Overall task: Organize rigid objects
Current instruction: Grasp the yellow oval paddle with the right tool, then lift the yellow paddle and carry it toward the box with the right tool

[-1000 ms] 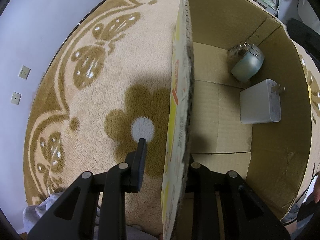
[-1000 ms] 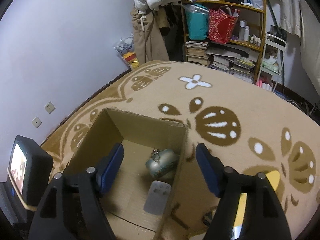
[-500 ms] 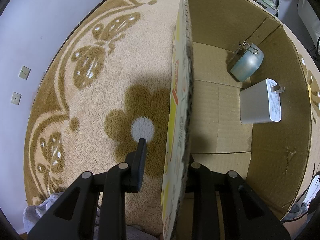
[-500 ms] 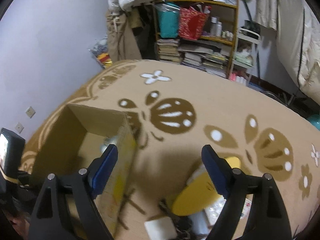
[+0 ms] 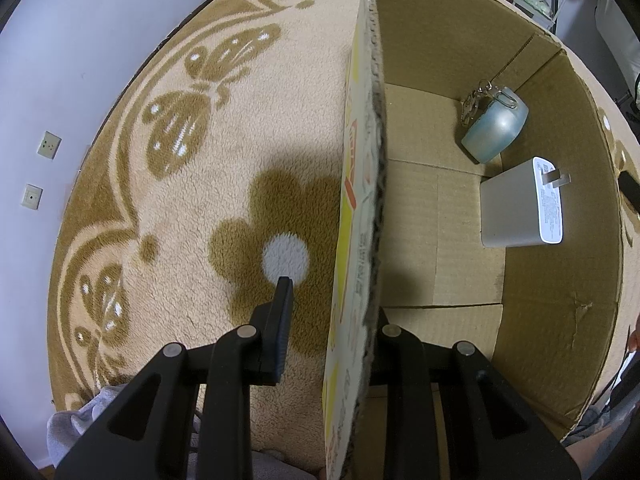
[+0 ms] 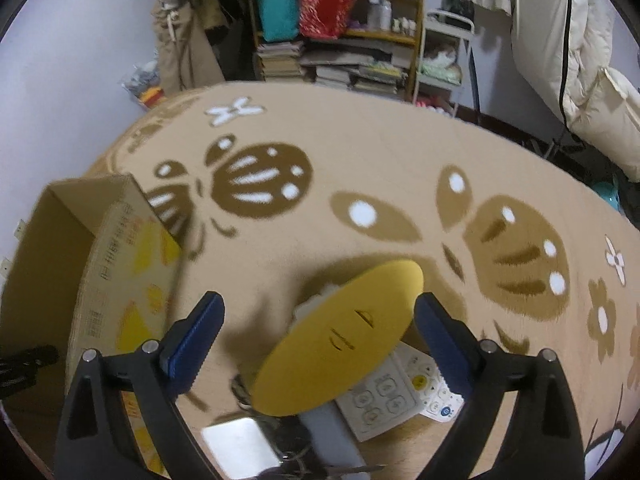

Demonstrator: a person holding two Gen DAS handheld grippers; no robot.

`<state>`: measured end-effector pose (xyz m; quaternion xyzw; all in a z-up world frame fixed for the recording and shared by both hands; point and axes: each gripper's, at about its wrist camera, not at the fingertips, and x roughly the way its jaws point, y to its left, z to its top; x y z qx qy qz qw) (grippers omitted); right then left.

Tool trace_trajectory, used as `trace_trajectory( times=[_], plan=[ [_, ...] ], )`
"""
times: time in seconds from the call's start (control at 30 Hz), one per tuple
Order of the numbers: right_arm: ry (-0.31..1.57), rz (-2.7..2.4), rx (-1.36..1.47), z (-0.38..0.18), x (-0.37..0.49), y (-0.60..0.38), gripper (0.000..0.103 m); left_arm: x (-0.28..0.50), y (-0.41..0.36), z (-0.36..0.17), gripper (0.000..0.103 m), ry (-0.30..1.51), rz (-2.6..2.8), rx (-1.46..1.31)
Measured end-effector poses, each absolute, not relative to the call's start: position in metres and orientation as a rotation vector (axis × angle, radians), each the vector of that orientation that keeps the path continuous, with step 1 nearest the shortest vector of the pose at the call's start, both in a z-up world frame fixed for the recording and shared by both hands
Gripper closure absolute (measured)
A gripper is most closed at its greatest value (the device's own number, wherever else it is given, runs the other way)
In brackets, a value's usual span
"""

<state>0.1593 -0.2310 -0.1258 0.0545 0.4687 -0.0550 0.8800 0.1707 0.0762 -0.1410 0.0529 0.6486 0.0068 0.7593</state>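
Left wrist: fingers (image 5: 282,320) astride box wall (image 5: 360,200)

The right tool (image 6: 318,344) has swung away from the open brown cardboard box (image 6: 52,240) and now hangs spread above a yellow oval disc (image 6: 340,340), apparently amid blurred clutter on the rug.

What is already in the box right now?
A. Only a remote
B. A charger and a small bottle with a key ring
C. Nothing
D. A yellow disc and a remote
B: the left wrist view shows the white charger and the bottle on the floor of the box.
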Motion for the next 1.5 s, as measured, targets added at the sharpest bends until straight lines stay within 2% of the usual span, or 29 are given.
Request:
trace_trajectory(
  times=[0.63, 0.7, 0.8, 0.9, 1.0, 1.5],
  plan=[
    [1.049, -0.173, 0.078, -0.165, 0.163, -0.235, 0.003, 0.171, 0.078, -0.141, 0.078, 1.412, 0.013, 0.115],
    [1.053, -0.171, 0.061, -0.167, 0.162, -0.233, 0.007, 0.171, 0.078, -0.141, 0.078, 1.413, 0.013, 0.114],
    [1.065, -0.162, 0.039, -0.168, 0.161, -0.231, 0.024, 0.171, 0.078, -0.141, 0.078, 1.413, 0.013, 0.113],
    [1.068, -0.147, 0.025, -0.166, 0.157, -0.228, 0.034, 0.171, 0.078, -0.141, 0.078, 1.413, 0.012, 0.113],
    [1.065, -0.148, 0.013, -0.165, 0.152, -0.229, 0.04, 0.171, 0.079, -0.141, 0.078, 1.412, 0.011, 0.111],
    [1.044, -0.135, 0.069, -0.157, 0.141, -0.237, 0.041, 0.175, 0.081, -0.142, 0.079, 1.424, -0.002, 0.116]
  ],
)
